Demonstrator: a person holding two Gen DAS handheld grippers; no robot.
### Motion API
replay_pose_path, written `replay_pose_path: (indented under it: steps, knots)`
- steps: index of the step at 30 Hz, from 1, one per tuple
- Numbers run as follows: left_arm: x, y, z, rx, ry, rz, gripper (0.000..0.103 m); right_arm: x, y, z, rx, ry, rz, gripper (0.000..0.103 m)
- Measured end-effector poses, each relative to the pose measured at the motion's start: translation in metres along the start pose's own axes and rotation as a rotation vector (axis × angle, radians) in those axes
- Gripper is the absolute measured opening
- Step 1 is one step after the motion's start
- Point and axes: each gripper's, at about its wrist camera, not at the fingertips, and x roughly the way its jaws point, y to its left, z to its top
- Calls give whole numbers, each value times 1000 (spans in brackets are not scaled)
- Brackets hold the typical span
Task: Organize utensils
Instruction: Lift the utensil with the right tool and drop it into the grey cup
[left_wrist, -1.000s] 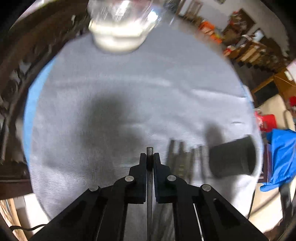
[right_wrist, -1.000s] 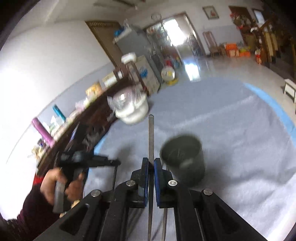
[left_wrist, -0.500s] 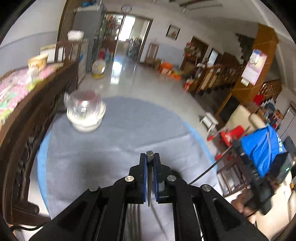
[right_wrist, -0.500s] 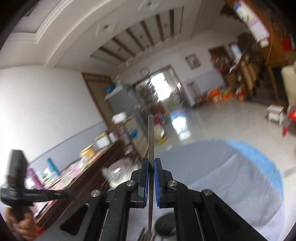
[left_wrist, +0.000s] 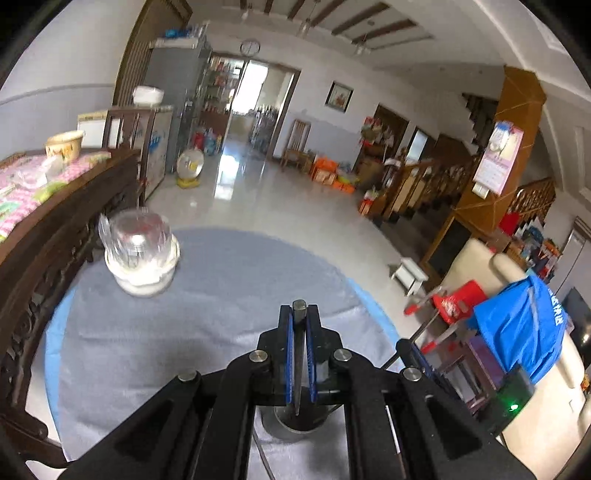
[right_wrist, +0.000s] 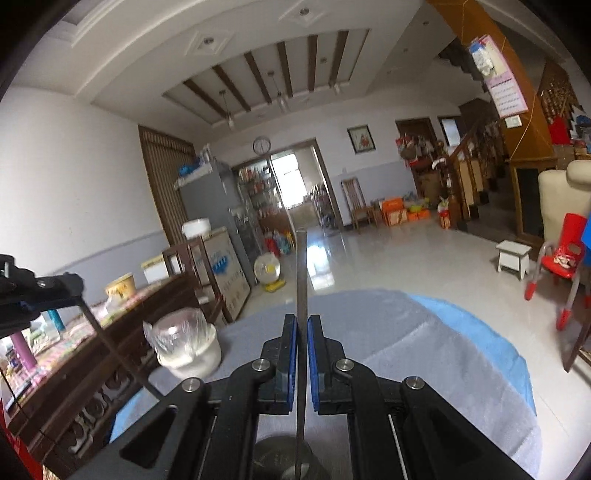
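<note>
Covering the round table is a grey cloth, and a white bowl topped with clear plastic sits near its far left edge. Near the table's front edge stands a dark round holder, just below both grippers. The left gripper is clamped on a thin metal utensil whose lower end dips toward the holder's mouth. The right gripper is clamped on a long slim metal rod rising upright above the holder.
</note>
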Motion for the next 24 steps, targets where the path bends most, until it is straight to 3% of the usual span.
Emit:
replay_pose_path:
  steps: [6, 11, 13, 15, 18, 20, 24]
  knots:
    - [43, 6, -23, -3, 164, 7, 7, 5, -15, -16, 38, 100, 44, 10]
    - [46, 9, -36, 14, 201, 8, 12, 2, -31, -26, 116, 187, 113, 11]
    - [39, 12, -38, 18, 187, -1, 47, -1, -38, -32, 150, 201, 144, 12]
    - [30, 17, -39, 21, 153, 10, 57, -5, -43, -36, 173, 200, 169, 14]
    - [18, 27, -42, 24, 130, 22, 57, -13, -50, -39, 209, 187, 193, 32]
    - [12, 41, -46, 4, 127, 25, 57, -24, -56, -38, 242, 141, 216, 74]
    - [1, 67, -58, -24, 122, 77, 58, -46, -59, -36, 247, 71, 224, 74]
